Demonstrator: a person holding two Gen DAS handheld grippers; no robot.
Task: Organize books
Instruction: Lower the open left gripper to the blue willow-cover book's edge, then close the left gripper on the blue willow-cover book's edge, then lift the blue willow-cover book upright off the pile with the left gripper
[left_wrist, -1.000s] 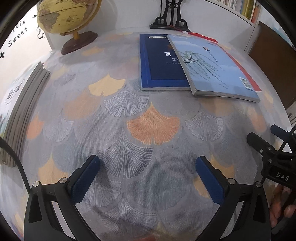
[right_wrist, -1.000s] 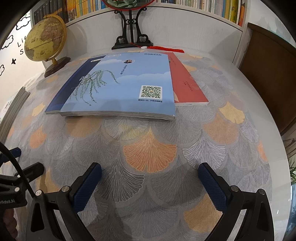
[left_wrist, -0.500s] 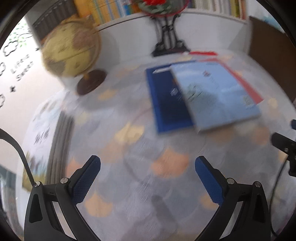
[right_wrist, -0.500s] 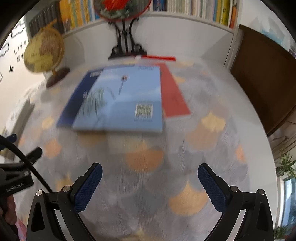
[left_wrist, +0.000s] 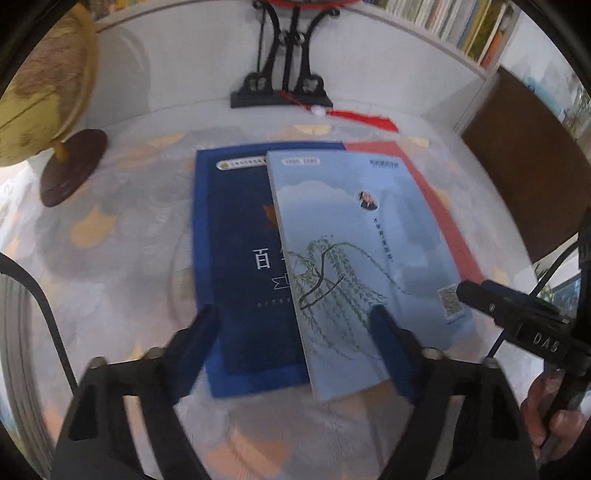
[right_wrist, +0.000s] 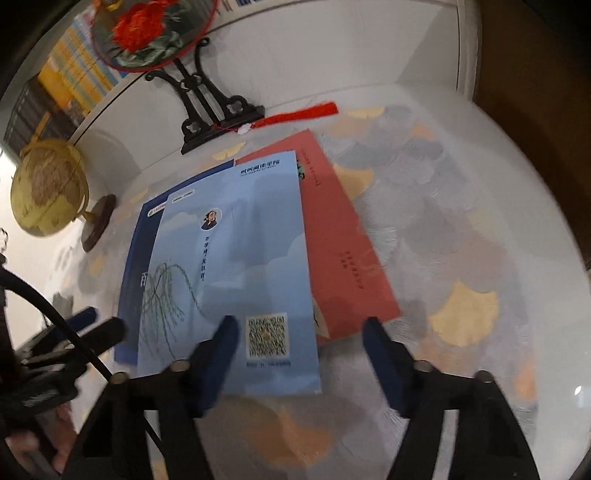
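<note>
Three flat books lie overlapped on the patterned tablecloth. A light blue book with a willow drawing lies on top, also in the right wrist view. Under it on the left is a dark blue book, and on the right a red book. My left gripper is open, hovering over the near edges of the dark blue and light blue books. My right gripper is open, over the near corner of the light blue and red books. Neither holds anything.
A globe stands at the back left. A black ornament stand with a red tassel is against the white back wall. A bookshelf runs behind. A dark wooden panel is at the right.
Both grippers have moved forward toward the books, which now lie right under the fingertips. The books have not moved.
</note>
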